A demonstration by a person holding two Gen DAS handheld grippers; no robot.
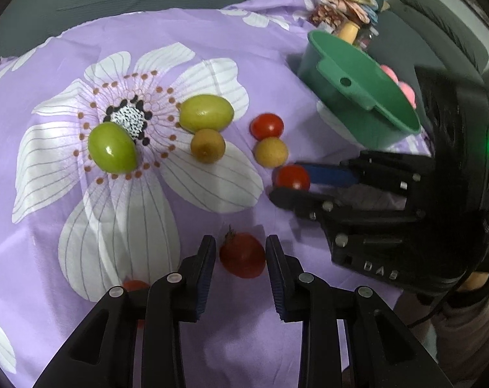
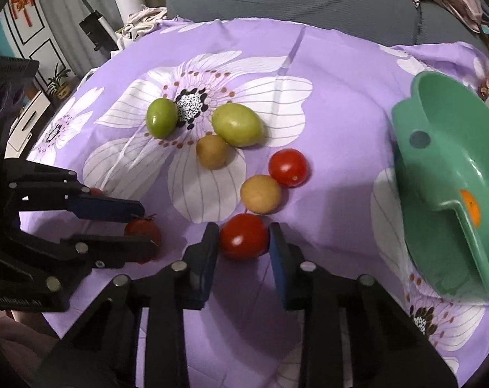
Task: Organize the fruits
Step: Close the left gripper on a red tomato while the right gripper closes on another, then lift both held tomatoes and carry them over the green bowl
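Right now, by label:

Left gripper point(image 1: 241, 255): jaws apart, one on each side of a dark red tomato point(image 1: 242, 255); a gap shows on both sides, so nothing is gripped.
Dark red tomato: on the purple floral cloth point(image 1: 66, 74), stem stub pointing up and away from the left gripper; in the right wrist view it sits between the left gripper's fingers point(image 2: 140, 207).
Right gripper point(image 2: 244, 242): jaws narrowly apart, closely flanking a red tomato point(image 2: 243, 236); whether the pads press on it cannot be told.
Red tomato: round, on the cloth at the near end of the fruit cluster, just beside a tan round fruit point(image 2: 261, 194).
Second red tomato point(image 2: 288, 167): touching the tan fruit on its far right side.
Large green fruit point(image 2: 238, 124): egg-shaped, long axis lying roughly left to right, narrower end toward the right; another tan fruit point(image 2: 212, 151) touches its near side.
Small green fruit point(image 2: 161, 117): oval, beside the flower's dark centre, well apart from the tomatoes.
Green bowl point(image 2: 438, 174): on the cloth at the right, lug handle facing the fruit, something orange point(image 2: 471, 208) inside.
Tabletop: covered by the cloth.
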